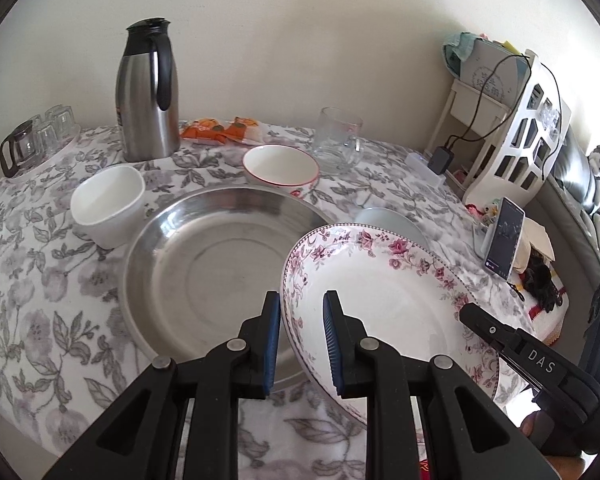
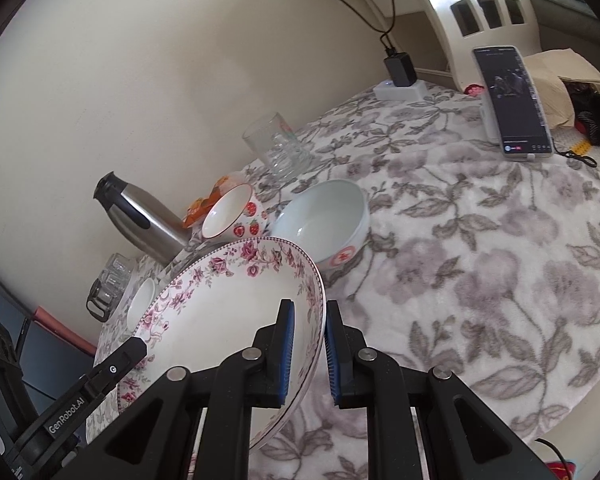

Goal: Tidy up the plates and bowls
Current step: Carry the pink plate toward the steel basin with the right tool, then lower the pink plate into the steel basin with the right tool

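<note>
A white plate with a pink flower rim (image 1: 384,300) is held tilted between both grippers, over the right edge of a large steel basin (image 1: 220,272). My left gripper (image 1: 300,340) straddles the plate's left rim, its jaws close around it. My right gripper (image 2: 309,354) straddles the opposite rim of the plate (image 2: 228,312) the same way. A plain white bowl (image 1: 108,204) stands left of the basin. A red-rimmed strawberry bowl (image 1: 281,166) stands behind it. A pale blue bowl (image 2: 324,224) sits beyond the plate.
A steel thermos jug (image 1: 148,92), a glass mug (image 1: 338,140), orange snack packets (image 1: 220,130) and a tray of glasses (image 1: 36,140) stand at the back of the flowered tablecloth (image 2: 480,280). A phone on a stand (image 2: 512,100) and a white rack (image 1: 516,132) are at the right.
</note>
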`<state>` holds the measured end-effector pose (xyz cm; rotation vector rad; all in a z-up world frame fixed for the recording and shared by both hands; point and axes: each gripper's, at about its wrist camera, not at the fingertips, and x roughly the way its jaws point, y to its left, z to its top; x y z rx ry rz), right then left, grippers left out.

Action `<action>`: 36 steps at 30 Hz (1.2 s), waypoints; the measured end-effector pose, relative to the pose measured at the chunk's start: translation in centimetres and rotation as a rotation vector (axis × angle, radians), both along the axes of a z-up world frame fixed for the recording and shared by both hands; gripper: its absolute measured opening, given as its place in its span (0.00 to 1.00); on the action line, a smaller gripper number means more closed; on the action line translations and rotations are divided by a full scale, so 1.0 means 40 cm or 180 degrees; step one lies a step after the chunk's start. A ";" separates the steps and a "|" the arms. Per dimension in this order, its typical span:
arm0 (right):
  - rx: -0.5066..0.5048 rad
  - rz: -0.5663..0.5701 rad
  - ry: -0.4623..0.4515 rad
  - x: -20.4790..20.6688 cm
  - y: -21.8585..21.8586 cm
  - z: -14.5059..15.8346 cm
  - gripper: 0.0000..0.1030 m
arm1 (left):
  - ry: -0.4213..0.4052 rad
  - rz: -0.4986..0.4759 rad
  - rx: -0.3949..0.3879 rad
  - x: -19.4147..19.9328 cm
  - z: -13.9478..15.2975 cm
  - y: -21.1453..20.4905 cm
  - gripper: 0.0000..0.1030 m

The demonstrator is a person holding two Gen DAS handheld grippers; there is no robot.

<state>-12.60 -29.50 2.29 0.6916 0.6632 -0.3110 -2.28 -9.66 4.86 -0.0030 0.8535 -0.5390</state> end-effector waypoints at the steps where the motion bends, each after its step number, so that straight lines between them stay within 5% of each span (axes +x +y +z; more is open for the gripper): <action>1: 0.0001 0.0022 0.0003 0.007 0.010 0.000 0.16 | 0.0004 0.0021 -0.0008 0.005 0.000 0.010 0.22; 17: -0.0114 0.0391 0.0218 0.156 0.153 -0.031 0.16 | 0.0268 0.0555 -0.0150 0.115 -0.041 0.175 0.22; 36: -0.0218 0.0431 0.0462 0.293 0.137 -0.084 0.16 | 0.0566 0.0776 -0.0037 0.237 -0.135 0.151 0.22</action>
